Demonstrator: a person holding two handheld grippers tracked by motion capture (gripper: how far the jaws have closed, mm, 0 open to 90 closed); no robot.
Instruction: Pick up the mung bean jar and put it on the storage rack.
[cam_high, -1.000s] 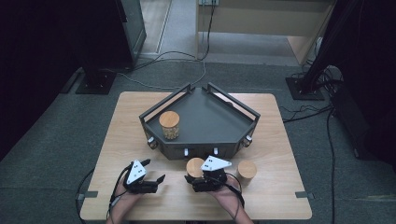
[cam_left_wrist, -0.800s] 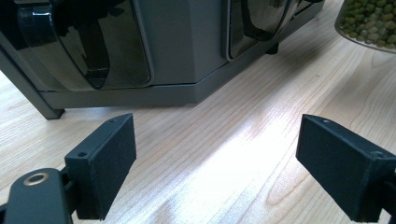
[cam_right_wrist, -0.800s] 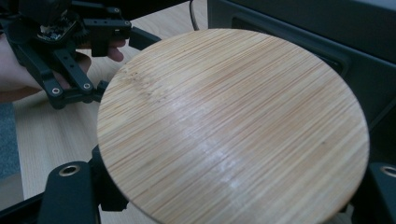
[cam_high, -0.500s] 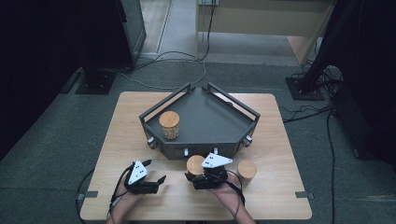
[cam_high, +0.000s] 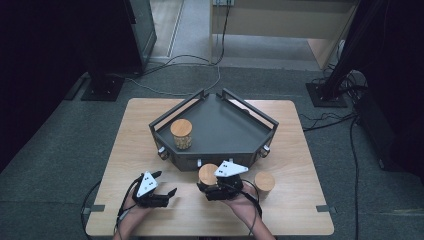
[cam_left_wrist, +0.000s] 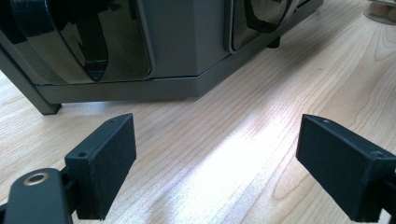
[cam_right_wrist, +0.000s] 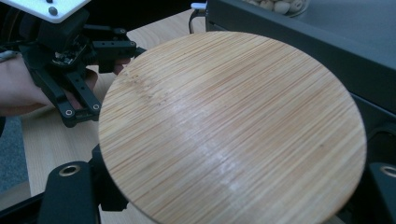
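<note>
A wooden table (cam_high: 300, 150) carries a dark tray (cam_high: 240, 145) mid-table. By its front edge the right gripper (cam_high: 212, 187) clamps a lidded jar (cam_high: 208, 174), judged ready for lifting into the tray; the left gripper (cam_high: 162, 192) rests open, empty.

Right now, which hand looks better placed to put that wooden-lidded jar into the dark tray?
The right. The right gripper is already shut on the jar, just in front of the tray. The left gripper stands open over bare table, holding nothing.
</note>
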